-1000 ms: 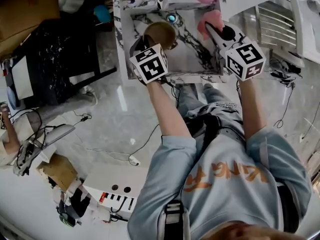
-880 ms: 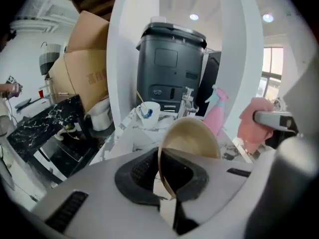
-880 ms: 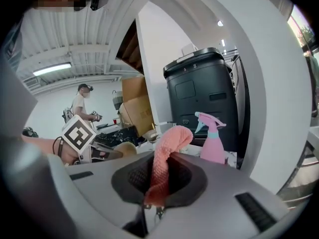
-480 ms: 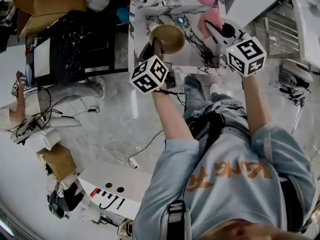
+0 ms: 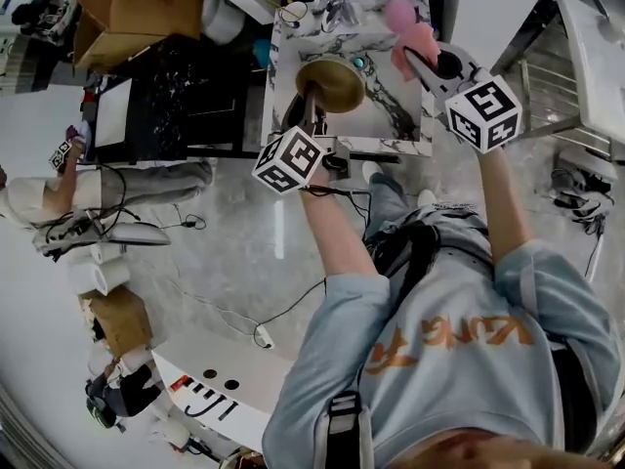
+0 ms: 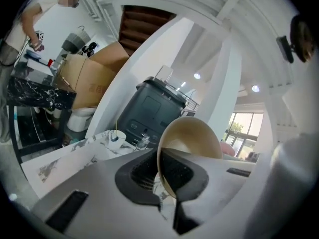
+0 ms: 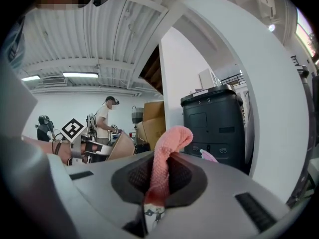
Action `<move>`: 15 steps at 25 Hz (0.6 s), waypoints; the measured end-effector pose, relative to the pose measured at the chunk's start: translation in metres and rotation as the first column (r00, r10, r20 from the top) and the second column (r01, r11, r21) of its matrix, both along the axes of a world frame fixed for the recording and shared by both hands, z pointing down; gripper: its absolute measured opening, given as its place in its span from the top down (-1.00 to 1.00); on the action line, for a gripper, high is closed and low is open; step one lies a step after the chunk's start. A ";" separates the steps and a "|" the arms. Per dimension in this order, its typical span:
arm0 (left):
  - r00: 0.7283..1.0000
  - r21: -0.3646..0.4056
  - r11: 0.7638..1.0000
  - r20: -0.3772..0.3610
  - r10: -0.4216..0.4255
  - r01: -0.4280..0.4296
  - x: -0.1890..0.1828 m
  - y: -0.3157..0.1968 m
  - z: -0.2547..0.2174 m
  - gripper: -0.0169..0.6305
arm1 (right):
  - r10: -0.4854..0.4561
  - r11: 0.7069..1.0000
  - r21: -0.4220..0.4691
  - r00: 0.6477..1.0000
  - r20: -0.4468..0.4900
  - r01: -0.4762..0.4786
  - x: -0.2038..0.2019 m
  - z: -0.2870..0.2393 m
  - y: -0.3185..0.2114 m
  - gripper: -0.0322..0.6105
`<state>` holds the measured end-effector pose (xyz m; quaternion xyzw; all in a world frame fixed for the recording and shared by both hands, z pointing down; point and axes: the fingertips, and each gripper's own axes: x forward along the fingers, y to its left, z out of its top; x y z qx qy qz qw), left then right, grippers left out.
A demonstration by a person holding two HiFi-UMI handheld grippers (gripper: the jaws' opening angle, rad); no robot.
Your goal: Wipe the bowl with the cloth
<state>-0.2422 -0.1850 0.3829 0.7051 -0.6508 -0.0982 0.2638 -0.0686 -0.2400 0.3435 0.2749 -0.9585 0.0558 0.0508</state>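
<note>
A tan bowl point(image 5: 332, 80) is held up over the marble sink point(image 5: 391, 125). My left gripper point(image 5: 311, 110) is shut on its near rim. In the left gripper view the bowl point(image 6: 192, 142) stands on edge, its rim pinched between the jaws of the left gripper point(image 6: 160, 183). To the right, my right gripper point(image 5: 422, 62) is shut on a pink cloth point(image 5: 414, 41) that hangs beside the bowl without touching it. The right gripper view shows the cloth point(image 7: 167, 156) sticking up out of the right gripper point(image 7: 152, 193), with the bowl point(image 7: 119, 146) off to its left.
A pink spray bottle point(image 5: 395, 4) and a white cup point(image 5: 291, 13) stand at the back of the sink, whose drain point(image 5: 358, 63) is teal. A black cabinet point(image 5: 166, 96) and cardboard boxes point(image 5: 137, 13) are on the left. Cables point(image 5: 244, 316) cross the floor. A person point(image 5: 39, 203) works at far left.
The head view has swung, so the sink now sits further right. The bowl, still held by my left gripper, has come a little closer to the cloth. The right gripper has hardly moved.
</note>
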 end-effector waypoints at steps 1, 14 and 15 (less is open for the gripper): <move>1.000 0.020 1.000 -0.024 0.008 -0.007 0.002 0.000 -0.005 0.86 | -0.009 1.000 0.010 1.000 -0.004 0.009 0.001 -0.003 0.001 0.78; 0.986 0.011 0.987 0.018 0.163 -0.163 0.046 -0.018 -0.019 0.86 | -0.305 0.937 0.157 0.950 -0.071 0.313 -0.012 -0.022 0.044 0.78; 0.984 0.008 0.984 0.019 0.178 -0.178 0.049 -0.020 -0.018 0.86 | -0.325 0.928 0.164 0.942 -0.080 0.334 -0.013 -0.022 0.048 0.78</move>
